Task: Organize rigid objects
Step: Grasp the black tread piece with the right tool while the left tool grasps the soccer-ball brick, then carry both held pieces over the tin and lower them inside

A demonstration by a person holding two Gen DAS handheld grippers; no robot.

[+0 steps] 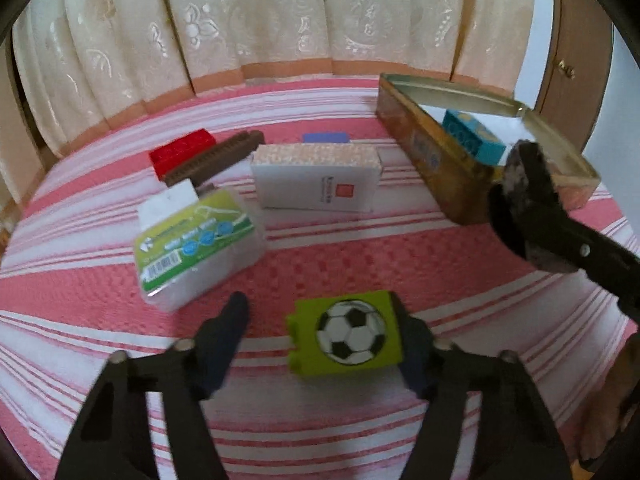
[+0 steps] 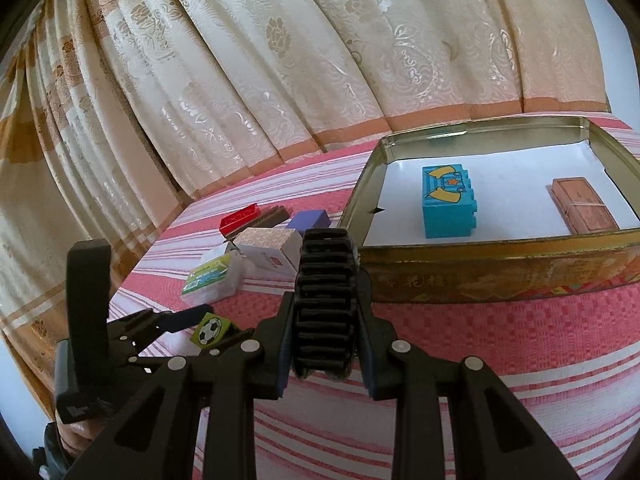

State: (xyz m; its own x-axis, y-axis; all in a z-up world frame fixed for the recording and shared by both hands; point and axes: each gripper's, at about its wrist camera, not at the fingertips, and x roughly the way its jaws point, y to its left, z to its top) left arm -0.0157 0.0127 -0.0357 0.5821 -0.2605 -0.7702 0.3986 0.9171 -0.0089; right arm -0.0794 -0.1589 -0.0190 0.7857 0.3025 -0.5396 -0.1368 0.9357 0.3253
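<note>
A person is sorting small hard objects into an open gold metal tin [image 2: 500, 268] that is sitting on a pink and white striped woven cloth [image 1: 360, 240]. The left gripper [image 1: 320, 340] is straddling a lime-green plastic block [image 1: 346, 338] printed with a football, lying well in front of the tin. One finger is touching the block's side, the other is standing clear, so the block is not yet clamped. The right gripper [image 2: 324, 316] is pinching a black ridged, gear-like piece [image 2: 324, 300] just before the tin's near wall. A blue block [image 2: 448, 204] and a brown slab [image 2: 584, 208] are already lying inside. Next, probably: closing on the green block and lifting it over the rim.
</note>
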